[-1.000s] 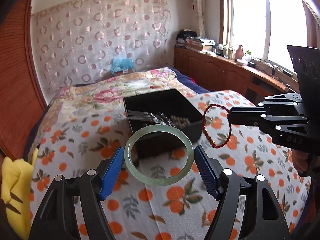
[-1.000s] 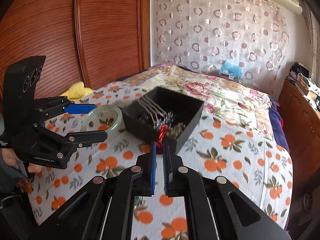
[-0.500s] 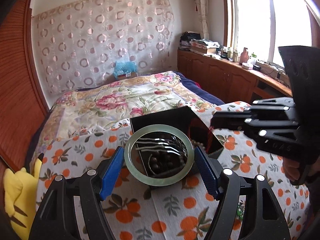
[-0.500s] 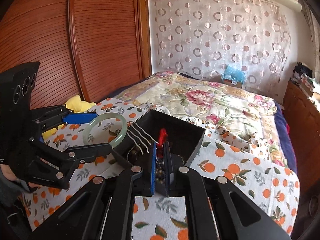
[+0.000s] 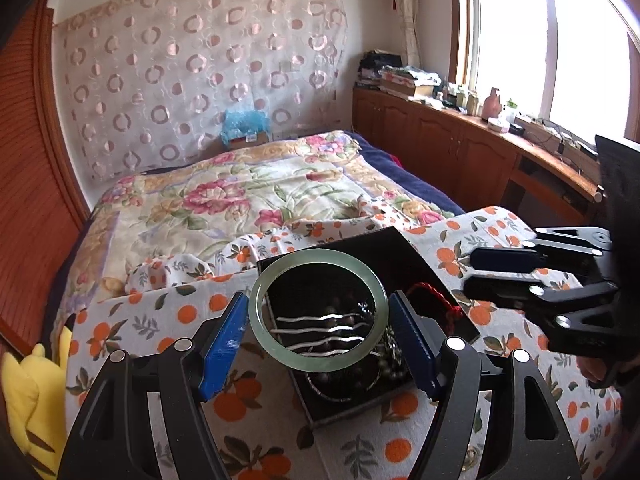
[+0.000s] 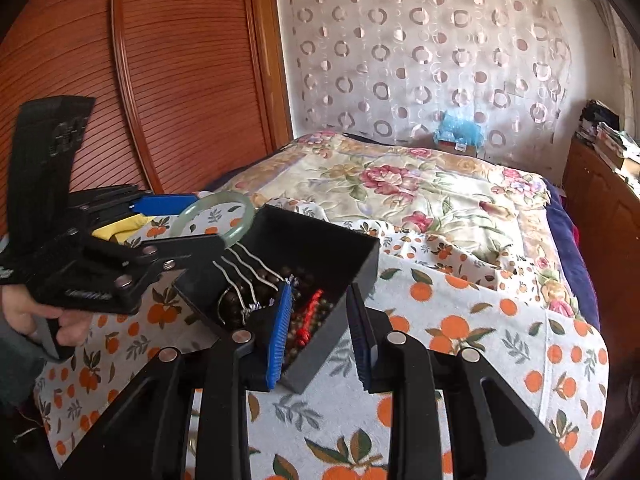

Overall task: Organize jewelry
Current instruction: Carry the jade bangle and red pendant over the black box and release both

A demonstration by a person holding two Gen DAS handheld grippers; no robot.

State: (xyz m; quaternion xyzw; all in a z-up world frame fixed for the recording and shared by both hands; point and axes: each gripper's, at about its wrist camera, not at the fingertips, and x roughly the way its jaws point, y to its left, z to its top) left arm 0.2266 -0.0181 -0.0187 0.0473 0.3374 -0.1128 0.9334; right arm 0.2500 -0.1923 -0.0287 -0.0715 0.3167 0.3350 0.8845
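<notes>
My left gripper [image 5: 318, 338] is shut on a pale green jade bangle [image 5: 260, 322] and holds it over the open black jewelry box [image 5: 384, 246]. The box holds silver hairpins [image 5: 320, 330], dark beads and the red beaded bracelet [image 5: 434, 294]. My right gripper [image 6: 320, 328] is open and empty, its fingers straddling the box's near right wall [image 6: 320, 354]. The red bracelet [image 6: 310, 314] lies inside the box between them. The bangle [image 6: 214, 216] and left gripper [image 6: 176, 220] show at left in the right wrist view.
The box sits on an orange-print cloth [image 5: 168, 320] over a floral bedspread [image 5: 240, 200]. A yellow plush [image 5: 24, 392] lies at the bed's left edge. Wooden cabinets [image 5: 460, 152] run under the window on the right; a wooden wardrobe [image 6: 160, 80] stands on the left.
My right gripper carried the red bracelet over the box, opened and let it drop inside. My left gripper moved the bangle forward over the box.
</notes>
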